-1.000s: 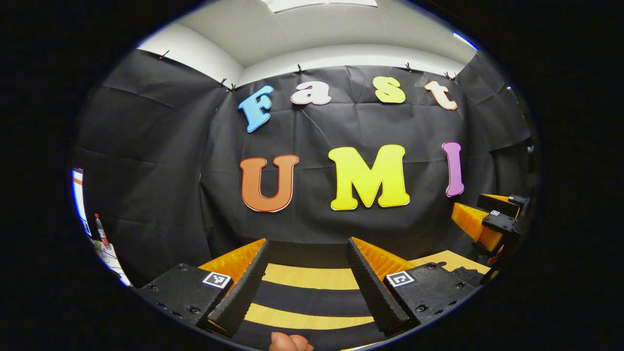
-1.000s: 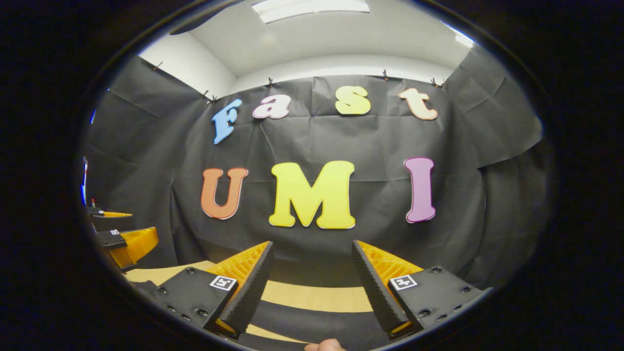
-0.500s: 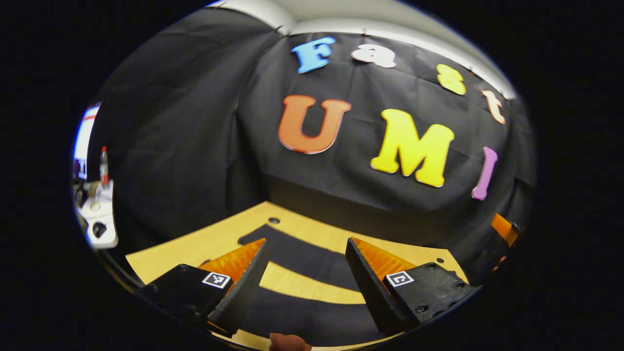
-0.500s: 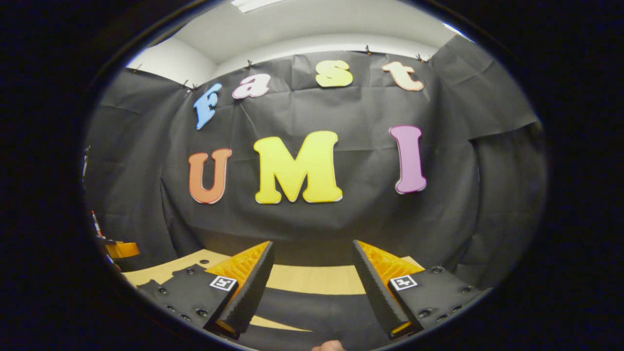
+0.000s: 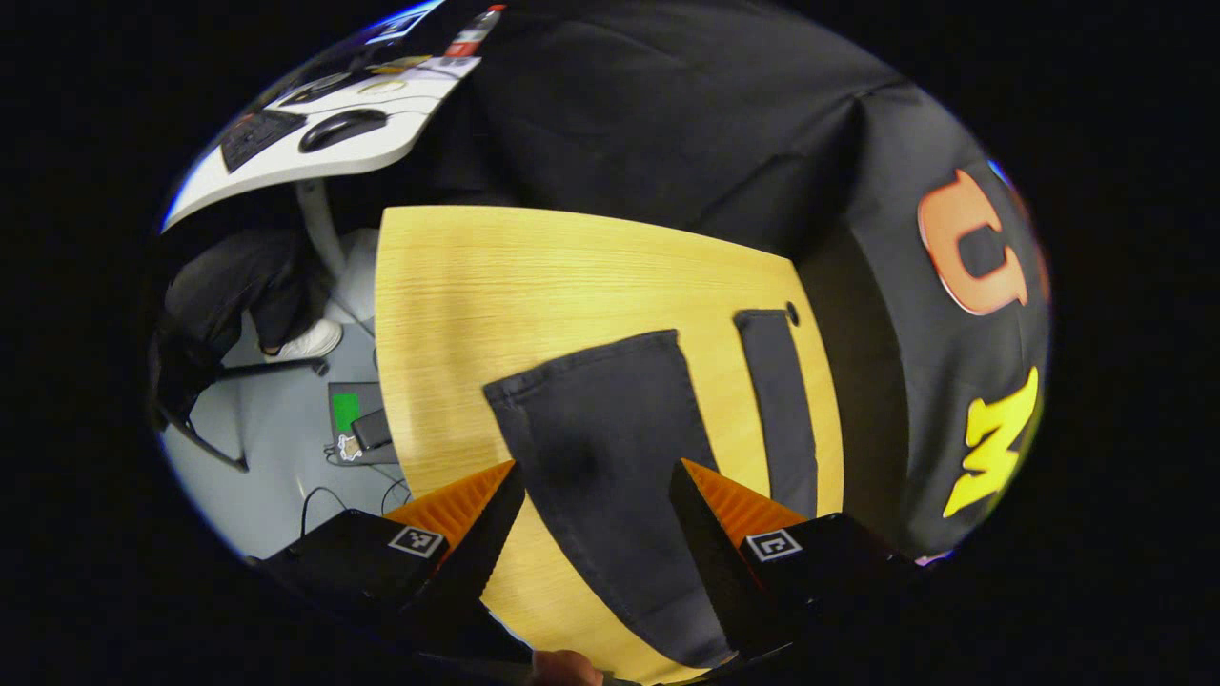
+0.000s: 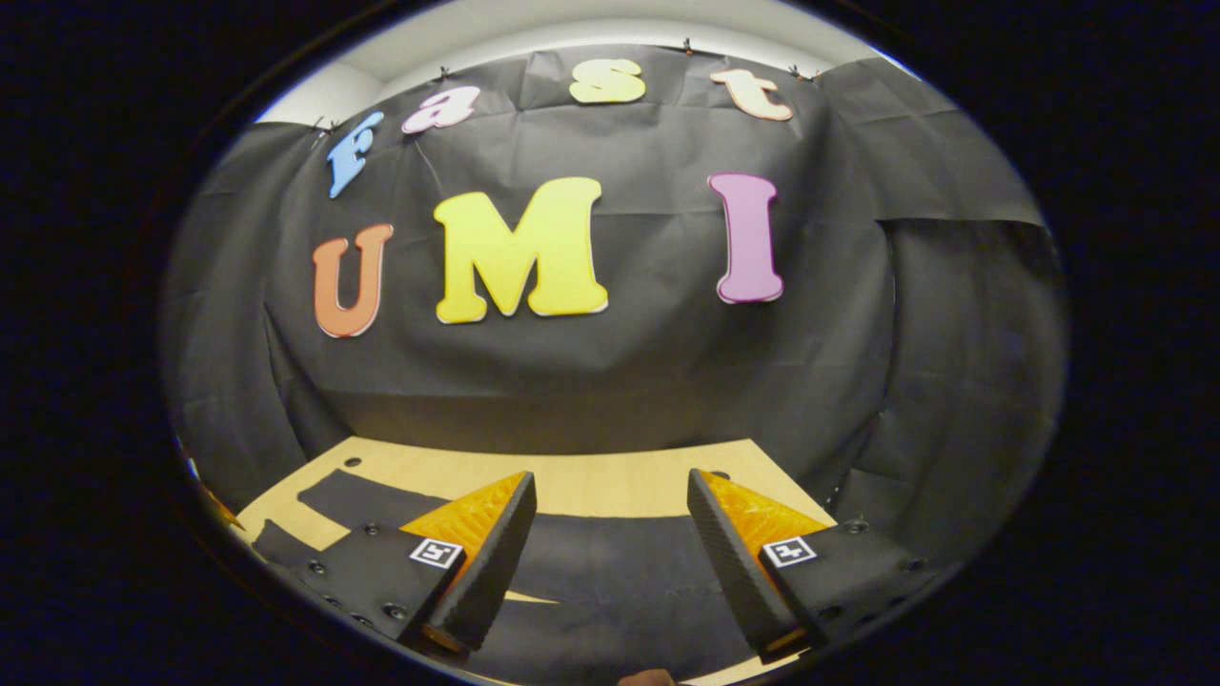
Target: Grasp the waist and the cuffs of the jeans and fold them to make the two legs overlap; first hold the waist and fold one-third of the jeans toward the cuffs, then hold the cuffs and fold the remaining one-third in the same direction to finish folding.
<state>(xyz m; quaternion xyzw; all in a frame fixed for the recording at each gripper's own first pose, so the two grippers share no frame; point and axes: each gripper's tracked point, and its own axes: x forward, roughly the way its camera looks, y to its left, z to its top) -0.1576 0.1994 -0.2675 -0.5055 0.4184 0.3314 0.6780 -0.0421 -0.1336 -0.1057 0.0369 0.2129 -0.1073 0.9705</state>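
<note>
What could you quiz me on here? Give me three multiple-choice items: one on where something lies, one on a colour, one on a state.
1. Where do the jeans lie?
A. on the wooden table
B. on the floor
C. over a chair

2. What colour are the jeans?
A. red
B. black
C. white

3. How do the two legs lie?
A. rolled up
B. stacked
C. flat and apart

Answers: 1 A, wood shows around the cloth; 2 B, the fabric is dark throughout; 3 C, a strip of bare table separates them.
</note>
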